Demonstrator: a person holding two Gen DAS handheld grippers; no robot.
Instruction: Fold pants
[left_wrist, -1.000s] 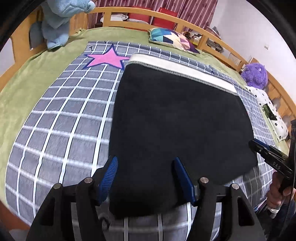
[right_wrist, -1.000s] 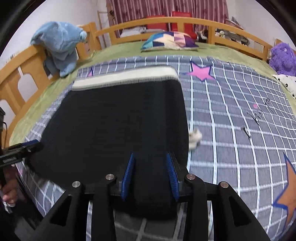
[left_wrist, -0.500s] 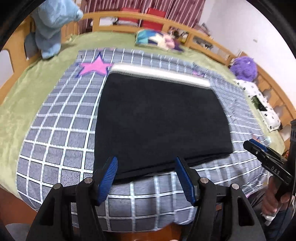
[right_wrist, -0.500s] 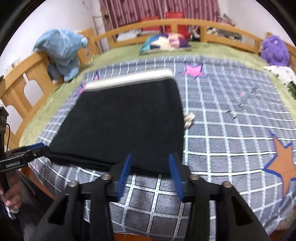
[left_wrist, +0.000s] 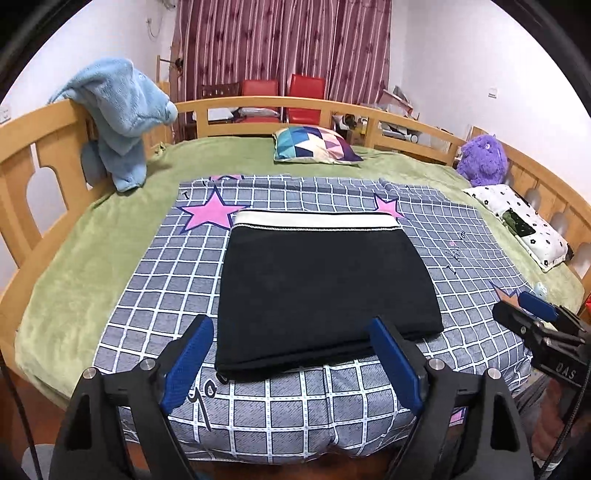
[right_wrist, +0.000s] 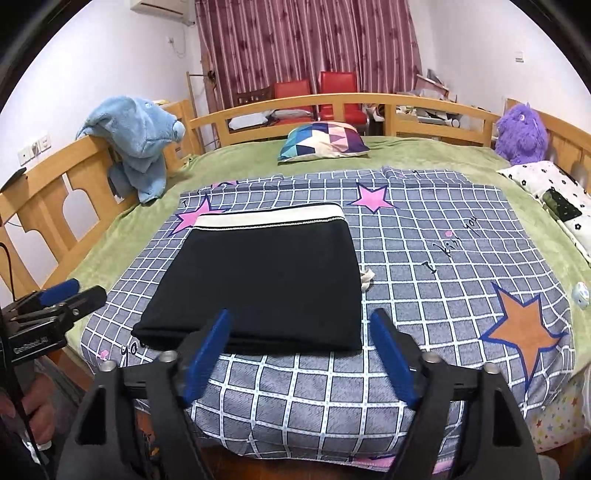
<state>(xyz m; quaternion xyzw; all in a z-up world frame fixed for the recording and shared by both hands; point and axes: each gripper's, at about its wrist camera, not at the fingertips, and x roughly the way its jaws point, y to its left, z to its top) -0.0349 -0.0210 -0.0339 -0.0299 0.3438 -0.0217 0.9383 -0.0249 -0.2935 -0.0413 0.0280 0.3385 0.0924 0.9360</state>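
The black pants (left_wrist: 325, 295) lie folded into a neat rectangle on the checked blanket (left_wrist: 166, 280), pale waistband at the far end — looks finished. Left gripper (left_wrist: 291, 363) and right gripper (right_wrist: 301, 352) hang above the near edge, jaws spread, holding nothing.

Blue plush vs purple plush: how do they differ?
The blue plush is draped limp over the bed rail on the left; the purple plush sits upright by the rail on the right. The blue one looks larger and smoother, the purple one shaggy. Both sit far from the folded pants.
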